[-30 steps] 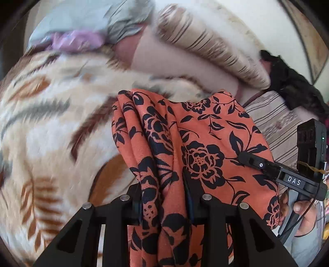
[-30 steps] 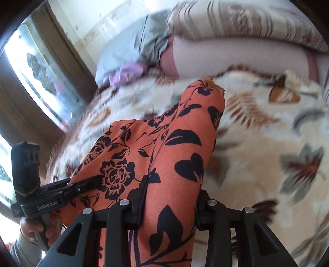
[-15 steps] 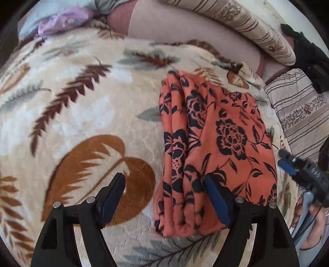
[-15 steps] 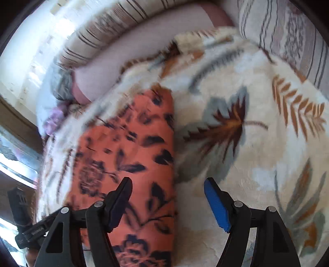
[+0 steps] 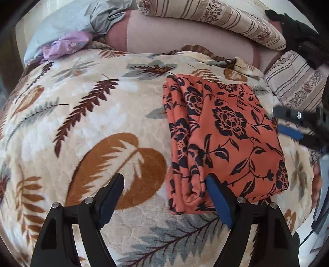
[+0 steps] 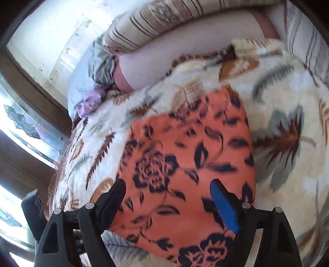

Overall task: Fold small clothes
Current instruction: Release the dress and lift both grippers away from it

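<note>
The orange floral garment [image 5: 224, 139] lies folded into a compact rectangle on the leaf-patterned blanket [image 5: 82, 123] that covers the bed. Nobody holds it now.

The left gripper [image 5: 164, 197] hangs over the near edge of the cloth with its jaws wide apart; they have just been opening, and nothing is pinched between them. Its right finger, the one with the blue pad [image 5: 218, 203], stands in front of the near left corner of the garment, where the stacked folded layers show. Its left finger is over bare blanket, above a big brown leaf. So most of the garment is beyond and to the right of these jaws.

The right gripper [image 6: 168, 203] also has its jaws spread wide, just opened further, and they press on nothing. In its view the garment [image 6: 189, 164] fills the space between and beyond the two fingers, but the cloth lies flat below them. This picture is somewhat blurred.

Far beyond the jaws, at the head of the bed, there are striped pillows [image 5: 216, 18], a grey-blue cloth [image 5: 72, 22] and a small lilac cloth [image 5: 67, 44]. From the left view, the right gripper [image 5: 298, 127] appears at the right edge, just beside the garment.
</note>
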Motion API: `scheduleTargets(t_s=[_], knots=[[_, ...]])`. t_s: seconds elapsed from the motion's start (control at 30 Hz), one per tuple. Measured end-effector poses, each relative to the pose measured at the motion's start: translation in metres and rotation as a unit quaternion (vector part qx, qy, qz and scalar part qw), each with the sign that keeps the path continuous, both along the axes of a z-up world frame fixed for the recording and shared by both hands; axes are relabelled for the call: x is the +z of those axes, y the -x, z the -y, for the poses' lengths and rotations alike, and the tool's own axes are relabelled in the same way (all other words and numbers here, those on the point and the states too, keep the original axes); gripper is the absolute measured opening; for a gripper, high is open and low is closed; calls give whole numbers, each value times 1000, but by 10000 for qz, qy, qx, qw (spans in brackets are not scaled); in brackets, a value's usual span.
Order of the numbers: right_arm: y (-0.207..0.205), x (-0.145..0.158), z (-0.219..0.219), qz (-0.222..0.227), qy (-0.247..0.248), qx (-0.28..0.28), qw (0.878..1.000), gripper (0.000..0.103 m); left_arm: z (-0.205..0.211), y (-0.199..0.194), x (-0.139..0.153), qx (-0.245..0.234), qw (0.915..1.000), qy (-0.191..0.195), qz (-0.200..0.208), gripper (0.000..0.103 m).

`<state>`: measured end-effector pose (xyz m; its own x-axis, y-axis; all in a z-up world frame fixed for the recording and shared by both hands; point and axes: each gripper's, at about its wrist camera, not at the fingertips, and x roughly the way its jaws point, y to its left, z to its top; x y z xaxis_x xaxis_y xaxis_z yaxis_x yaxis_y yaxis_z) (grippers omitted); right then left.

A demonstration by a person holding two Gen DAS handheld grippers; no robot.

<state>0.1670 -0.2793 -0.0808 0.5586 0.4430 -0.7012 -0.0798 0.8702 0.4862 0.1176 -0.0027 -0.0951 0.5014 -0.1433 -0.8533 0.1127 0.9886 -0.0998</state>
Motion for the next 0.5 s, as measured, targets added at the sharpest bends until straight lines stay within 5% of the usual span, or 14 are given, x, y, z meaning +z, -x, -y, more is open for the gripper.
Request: scheduleTargets(t_s=[0.07,0.17,0.5], knots=[[-17,-5,-3,-63,7,-115,9999,92,-2,8,10,59,10000,55,42,82],[-52,-52,-1,-901,669,-163,9936,95,5,12,30,151,9995,-9,270,82],[32,34,-34,182,1724,-24,9849,103,9,31,68,546,9936,-257,954,88]])
